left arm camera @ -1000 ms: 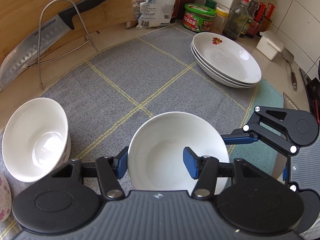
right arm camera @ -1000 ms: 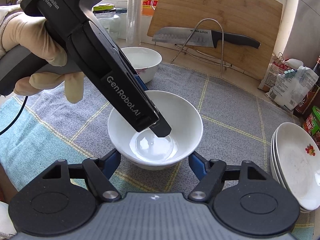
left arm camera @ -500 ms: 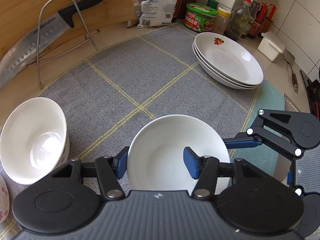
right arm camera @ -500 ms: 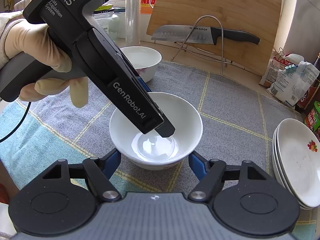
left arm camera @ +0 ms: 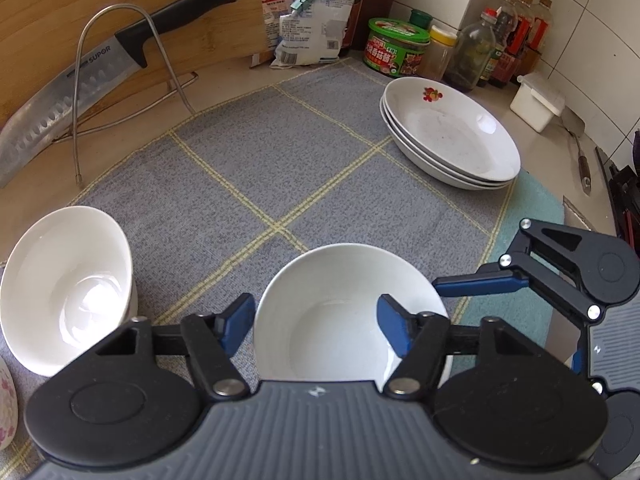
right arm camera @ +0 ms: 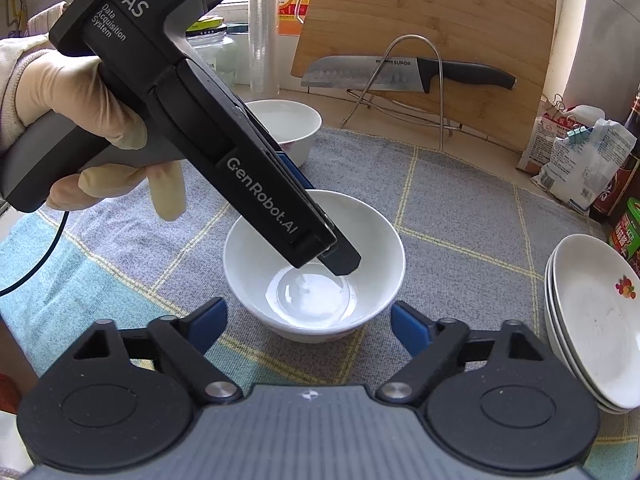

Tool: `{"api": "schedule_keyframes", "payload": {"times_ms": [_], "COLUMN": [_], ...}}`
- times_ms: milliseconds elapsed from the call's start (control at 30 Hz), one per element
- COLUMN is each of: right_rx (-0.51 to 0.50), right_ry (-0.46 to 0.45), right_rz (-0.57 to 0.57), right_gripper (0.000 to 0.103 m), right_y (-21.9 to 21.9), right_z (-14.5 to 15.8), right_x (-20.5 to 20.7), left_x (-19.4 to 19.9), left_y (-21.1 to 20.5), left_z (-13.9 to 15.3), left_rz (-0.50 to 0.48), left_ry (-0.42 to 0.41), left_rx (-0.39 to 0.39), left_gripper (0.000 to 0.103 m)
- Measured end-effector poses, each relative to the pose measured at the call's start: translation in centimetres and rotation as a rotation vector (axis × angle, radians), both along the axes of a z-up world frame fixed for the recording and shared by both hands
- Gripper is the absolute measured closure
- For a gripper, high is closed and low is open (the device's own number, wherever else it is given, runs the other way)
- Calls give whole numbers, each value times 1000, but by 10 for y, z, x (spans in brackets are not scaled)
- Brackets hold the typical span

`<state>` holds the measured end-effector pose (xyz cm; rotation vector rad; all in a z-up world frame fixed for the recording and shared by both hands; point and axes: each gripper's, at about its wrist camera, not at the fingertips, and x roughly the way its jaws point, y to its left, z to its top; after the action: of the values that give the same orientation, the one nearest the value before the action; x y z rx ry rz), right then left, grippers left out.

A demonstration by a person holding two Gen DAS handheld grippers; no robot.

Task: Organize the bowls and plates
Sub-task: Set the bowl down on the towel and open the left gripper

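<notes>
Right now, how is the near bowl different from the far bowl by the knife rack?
The near bowl has the left claw straddling its rim, one finger inside and one outside; the far bowl is untouched. The near bowl sits mid-cloth; the far bowl sits at the cloth's edge, near the rack. Both are white, upright and empty.

- The left wrist view sits low and close over the bowl, facing across the mat toward its far right corner, where the plates are.
- The right wrist view sits close at the mat's near edge, facing the board at the back.
- Both show the bowl, the plates and the knife.
</notes>
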<state>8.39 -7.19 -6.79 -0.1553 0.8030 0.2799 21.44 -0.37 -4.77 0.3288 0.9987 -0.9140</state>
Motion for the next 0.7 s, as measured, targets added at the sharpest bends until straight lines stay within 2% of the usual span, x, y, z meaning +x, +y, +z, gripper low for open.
{"api": "schedule_keyframes", "payload": {"times_ms": [67,100,500,700], "right_rx": [4,3,-18,-50], "right_ry": [-28,-28,-71,-81], "right_rz": [13,19,47,66], "right_gripper": [0,0,0,0], "right_y": [2,3,12,20], "right_z": [5,6,23,33], "right_x": [-4,-3,-5,-1], "left_x": [-3,-4,-19,-22], "left_y": [2,4,42,67], "left_z": [6,8,44,51], "left_rz": [6,14,130,187], "left_ry": [-35,-50,-165,-207], "left_rx": [-13,-17,-102,-89], "left_gripper": [15,14,12,12]}}
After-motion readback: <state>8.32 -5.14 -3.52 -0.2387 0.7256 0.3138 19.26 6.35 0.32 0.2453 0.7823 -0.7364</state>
